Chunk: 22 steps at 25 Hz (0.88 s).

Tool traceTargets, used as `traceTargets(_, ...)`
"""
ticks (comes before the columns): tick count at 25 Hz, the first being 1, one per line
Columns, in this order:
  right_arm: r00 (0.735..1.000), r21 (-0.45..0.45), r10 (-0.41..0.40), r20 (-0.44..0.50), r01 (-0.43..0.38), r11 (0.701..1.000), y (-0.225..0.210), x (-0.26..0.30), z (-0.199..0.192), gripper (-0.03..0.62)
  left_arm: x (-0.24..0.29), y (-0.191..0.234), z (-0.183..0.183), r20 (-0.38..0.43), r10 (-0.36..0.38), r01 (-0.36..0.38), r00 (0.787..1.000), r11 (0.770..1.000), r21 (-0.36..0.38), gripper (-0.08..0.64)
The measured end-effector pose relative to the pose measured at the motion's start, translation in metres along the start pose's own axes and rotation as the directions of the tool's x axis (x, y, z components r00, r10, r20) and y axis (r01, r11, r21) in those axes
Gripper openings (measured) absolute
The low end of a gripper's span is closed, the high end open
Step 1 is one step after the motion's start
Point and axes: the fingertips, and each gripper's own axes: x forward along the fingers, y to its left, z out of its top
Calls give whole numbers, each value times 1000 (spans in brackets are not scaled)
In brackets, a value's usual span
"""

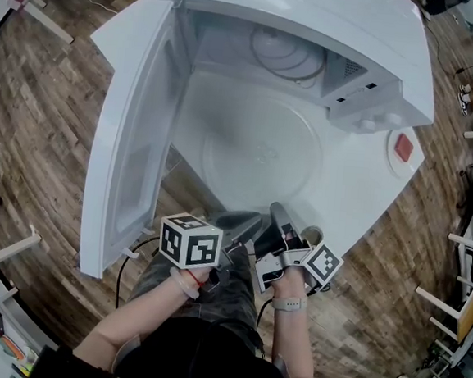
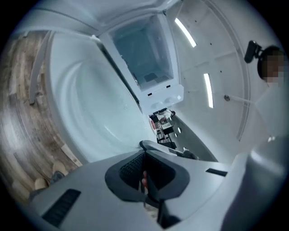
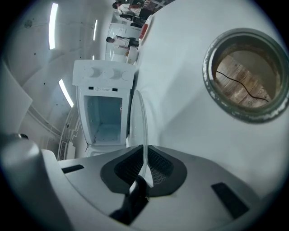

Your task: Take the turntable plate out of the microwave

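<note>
Right gripper [image 3: 144,168]: clamped on the near rim of the plate [image 1: 260,149]. The thin glass edge runs straight out from between its pads.
Left gripper [image 2: 144,180]: jaws together, and no glass edge shows between them. It sits just left of the right gripper at the same near rim.
Plate: clear of the oven, held flat over the tabletop [image 1: 369,183] between the near edge and the microwave's mouth.
Key relation: the plate reaches away from the jaws toward the microwave. It is round, so no axis leads. The right hand carries it alone, and its far side hangs unsupported, so I judge it could tip.
Hole [image 3: 246,74]: a round opening in the tabletop by the near edge, just right of the grippers, with wood floor showing through.
Door [image 1: 128,158]: swung wide at the left edge, beside the plate and not across its way.
Red-topped disc [image 1: 402,147]: at the right edge, well apart.
Microwave [image 1: 317,18]: at the far edge, open and bare inside but for the roller ring [image 1: 285,52].
Next move: likely lowering the plate onto bare tabletop, with nothing in the way.
</note>
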Motion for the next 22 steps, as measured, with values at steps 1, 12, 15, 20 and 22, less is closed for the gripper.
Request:
traceTargets(1, 1000, 1, -5, -1, 5, 1000, -1, 0, 0, 43, 0, 1, 0, -13, 10, -10, 1000, 999, 39, 20)
traceTargets(12, 998, 1, -63, -26, 63, 998, -2, 3, -1, 43, 5, 3, -4, -64, 30, -22, 997, 992, 121, 15)
traceTargets(15, 995, -25, -89, -41, 88, 996, -2, 5, -2, 44, 7, 3, -6, -65, 25, -18, 998, 994, 109, 15)
traceTargets(20, 987, -65, -146, -59, 143, 988, -3, 6, -5, 46, 7, 4, -5, -81, 30, -19, 996, 991, 131, 15)
traceTargets(22, 984, -74, -169, -63, 164, 984, -4, 7, -5, 49, 6, 2, -2, -88, 32, -17, 996, 986, 163, 15)
